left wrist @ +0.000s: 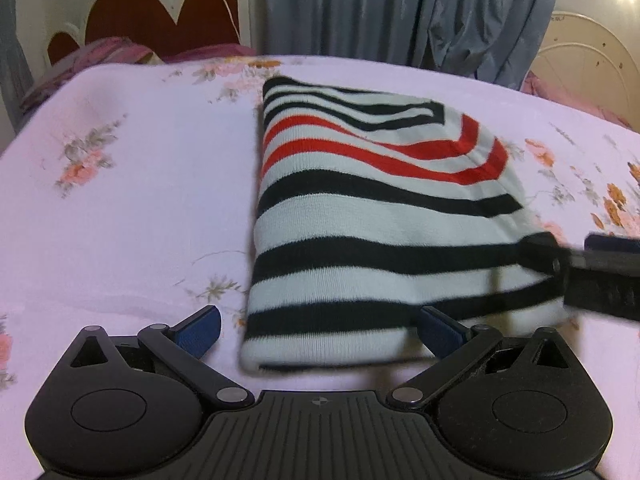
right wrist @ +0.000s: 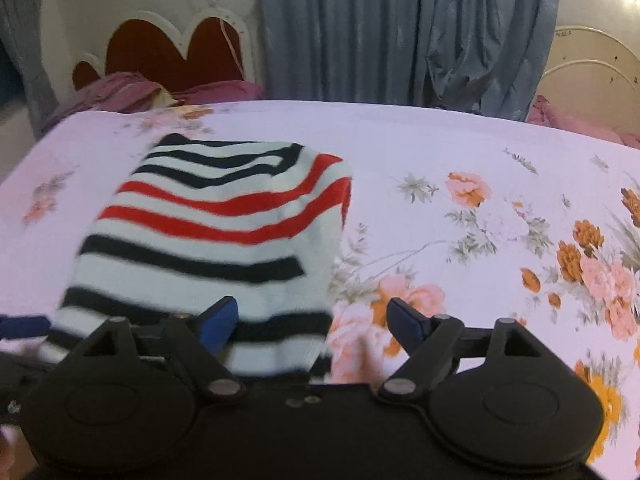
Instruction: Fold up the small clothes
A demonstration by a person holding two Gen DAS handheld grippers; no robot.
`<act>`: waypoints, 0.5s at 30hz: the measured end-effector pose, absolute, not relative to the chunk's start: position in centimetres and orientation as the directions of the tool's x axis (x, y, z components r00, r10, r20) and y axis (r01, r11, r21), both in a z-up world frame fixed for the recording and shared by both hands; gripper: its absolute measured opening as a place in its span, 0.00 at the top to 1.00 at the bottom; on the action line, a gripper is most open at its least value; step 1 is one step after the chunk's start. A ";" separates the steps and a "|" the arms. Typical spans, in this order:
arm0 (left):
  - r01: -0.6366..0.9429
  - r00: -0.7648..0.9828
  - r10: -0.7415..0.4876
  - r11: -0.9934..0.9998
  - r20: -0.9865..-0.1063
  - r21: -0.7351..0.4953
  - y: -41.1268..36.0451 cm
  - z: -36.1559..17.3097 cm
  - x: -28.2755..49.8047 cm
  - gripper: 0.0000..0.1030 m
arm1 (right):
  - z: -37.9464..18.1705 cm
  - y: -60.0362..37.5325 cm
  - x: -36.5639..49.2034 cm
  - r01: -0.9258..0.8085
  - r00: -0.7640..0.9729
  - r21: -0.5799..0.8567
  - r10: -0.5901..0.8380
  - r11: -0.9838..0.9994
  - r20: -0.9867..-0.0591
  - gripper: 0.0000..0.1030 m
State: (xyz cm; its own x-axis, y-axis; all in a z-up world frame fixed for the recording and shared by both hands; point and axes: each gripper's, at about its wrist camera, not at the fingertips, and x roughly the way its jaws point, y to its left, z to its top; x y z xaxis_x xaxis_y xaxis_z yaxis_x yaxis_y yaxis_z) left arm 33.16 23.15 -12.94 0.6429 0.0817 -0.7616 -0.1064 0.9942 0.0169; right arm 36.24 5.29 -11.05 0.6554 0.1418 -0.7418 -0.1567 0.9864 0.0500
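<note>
Now w/ both grippers, left (left wrist: 318,326) & right (right wrist: 312,318), spread & empty, we see sweater (left wrist: 372,216) lying lengthwise just ahead, near edge between them.

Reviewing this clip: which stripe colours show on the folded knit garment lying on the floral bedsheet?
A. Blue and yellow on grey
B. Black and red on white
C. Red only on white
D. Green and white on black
B: the folded striped knit garment shows black bands and two red bands on white, lying on the floral bedsheet.

No readable text, label, brand or number anywhere in either view.
</note>
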 end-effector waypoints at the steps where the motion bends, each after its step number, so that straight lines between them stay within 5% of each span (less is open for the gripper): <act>1: -0.108 0.652 0.085 0.994 -0.753 0.019 23.1 -12.5 32.3 0.00 | -10.7 5.2 35.4 -0.169 0.648 0.061 0.157 0.984 -0.745 0.17; 8: -0.139 0.704 0.110 0.990 -0.702 0.016 22.2 -8.6 25.2 0.00 | -8.8 3.5 29.4 -0.290 0.520 0.223 0.348 0.931 -0.780 0.09; 15: -0.181 0.746 0.156 0.983 -0.647 0.029 19.6 -5.1 16.1 0.00 | -3.9 2.4 19.7 -0.365 0.614 0.152 0.360 0.919 -0.702 0.02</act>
